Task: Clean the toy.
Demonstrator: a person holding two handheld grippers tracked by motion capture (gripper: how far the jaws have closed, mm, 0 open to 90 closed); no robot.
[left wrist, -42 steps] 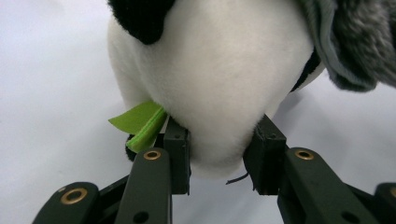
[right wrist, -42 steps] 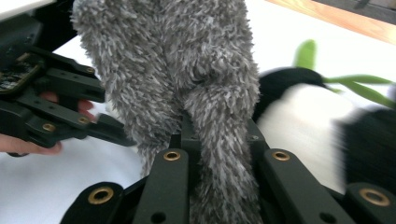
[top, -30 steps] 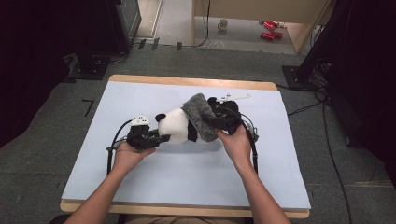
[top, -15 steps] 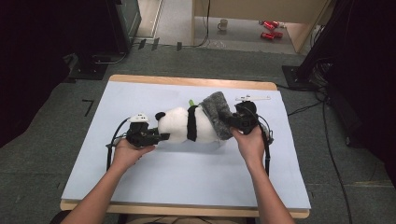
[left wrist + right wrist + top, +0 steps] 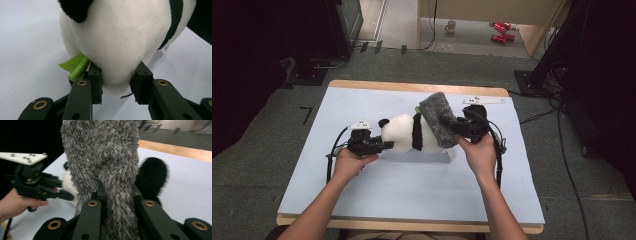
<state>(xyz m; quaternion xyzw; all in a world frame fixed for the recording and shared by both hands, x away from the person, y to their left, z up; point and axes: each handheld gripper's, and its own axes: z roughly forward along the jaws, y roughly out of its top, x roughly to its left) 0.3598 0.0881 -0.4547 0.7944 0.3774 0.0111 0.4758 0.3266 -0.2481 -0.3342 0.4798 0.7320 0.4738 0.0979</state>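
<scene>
Panda: plush panda [image 5: 404, 132] lies on its side mid-table on the light blue mat [image 5: 412, 190], head toward 9 o'clock.
Left gripper: left gripper [image 5: 384, 145] clenched on the panda's white head, pads pressed in both sides; green leaf [image 5: 75, 65] beside one pad.
Right gripper: right gripper [image 5: 452, 128] at 3 o'clock of panda, grasping the grey fuzzy cloth [image 5: 438, 118].
Cloth: draped over panda's rear, probably partly lifted.
</scene>
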